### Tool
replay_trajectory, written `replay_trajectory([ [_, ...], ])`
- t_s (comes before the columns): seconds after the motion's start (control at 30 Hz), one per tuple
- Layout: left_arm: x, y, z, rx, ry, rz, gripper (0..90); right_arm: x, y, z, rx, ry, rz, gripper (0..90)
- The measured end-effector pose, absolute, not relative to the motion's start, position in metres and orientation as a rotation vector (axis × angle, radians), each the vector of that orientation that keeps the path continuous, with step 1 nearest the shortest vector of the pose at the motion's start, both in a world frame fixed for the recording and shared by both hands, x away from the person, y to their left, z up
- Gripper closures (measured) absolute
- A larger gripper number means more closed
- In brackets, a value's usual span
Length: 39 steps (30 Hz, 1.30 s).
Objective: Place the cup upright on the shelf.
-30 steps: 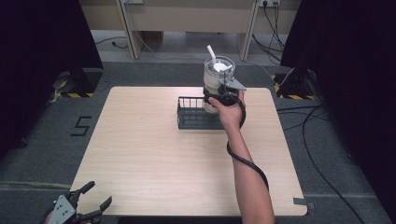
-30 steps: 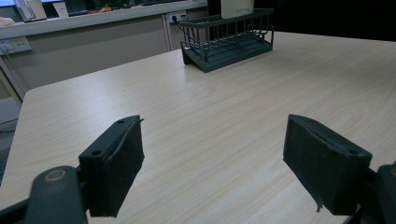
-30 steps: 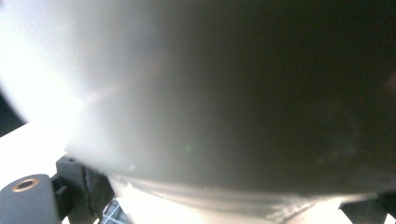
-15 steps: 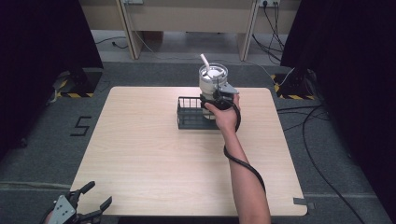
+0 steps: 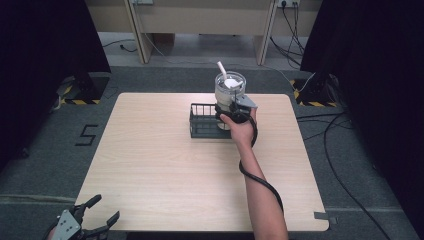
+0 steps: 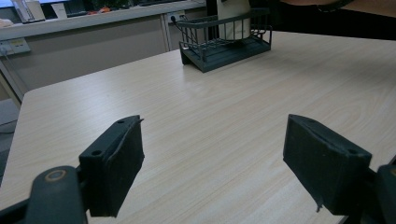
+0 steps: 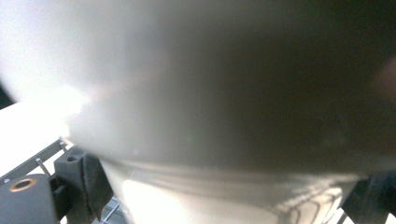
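obstacle: wire rack with cup, far centre | free: bare table elsewhere

Grey carpet floor — black curtains flank a beige counter.

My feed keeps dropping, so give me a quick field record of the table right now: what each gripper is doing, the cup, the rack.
right gripper: shut on the cup, at the rack's right end
cup: white, clear lid, white straw tilted up-left; lower part inside the rack
contact with rack floor: cannot tell
wire rack: dark, far centre of the table, cup in its right end
left gripper: open, holding nothing, off the table's near-left edge
table: light wood
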State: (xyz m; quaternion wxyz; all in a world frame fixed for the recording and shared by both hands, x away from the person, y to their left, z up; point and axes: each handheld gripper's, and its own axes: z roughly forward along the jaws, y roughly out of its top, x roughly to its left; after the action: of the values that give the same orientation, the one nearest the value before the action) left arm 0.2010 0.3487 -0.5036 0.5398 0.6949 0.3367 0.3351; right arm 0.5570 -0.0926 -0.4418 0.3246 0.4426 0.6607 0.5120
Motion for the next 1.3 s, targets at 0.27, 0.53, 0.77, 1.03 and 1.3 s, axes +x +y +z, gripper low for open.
replay_trajectory([
  [0.27, 0.200, 0.349, -0.503, 1.653, 0.797, 0.802, 19.6, 0.558, -0.091, -0.451, 1.220, 1.714, 1.353, 4.8],
  [0.53, 0.200, 0.349, -0.503, 1.656, 0.798, 0.803, 19.5, 0.553, -0.090, -0.453, 1.223, 1.705, 1.326, 6.9],
  [0.77, 0.201, 0.349, -0.504, 1.651, 0.799, 0.799, 19.5, 0.549, -0.090, -0.456, 1.251, 1.696, 1.329, 8.0],
  [1.03, 0.200, 0.349, -0.503, 1.652, 0.795, 0.803, 19.5, 0.542, -0.087, -0.457, 1.257, 1.676, 1.300, 8.8],
  [1.3, 0.200, 0.349, -0.503, 1.649, 0.791, 0.800, 19.5, 0.535, -0.087, -0.456, 1.239, 1.664, 1.287, 9.9],
])
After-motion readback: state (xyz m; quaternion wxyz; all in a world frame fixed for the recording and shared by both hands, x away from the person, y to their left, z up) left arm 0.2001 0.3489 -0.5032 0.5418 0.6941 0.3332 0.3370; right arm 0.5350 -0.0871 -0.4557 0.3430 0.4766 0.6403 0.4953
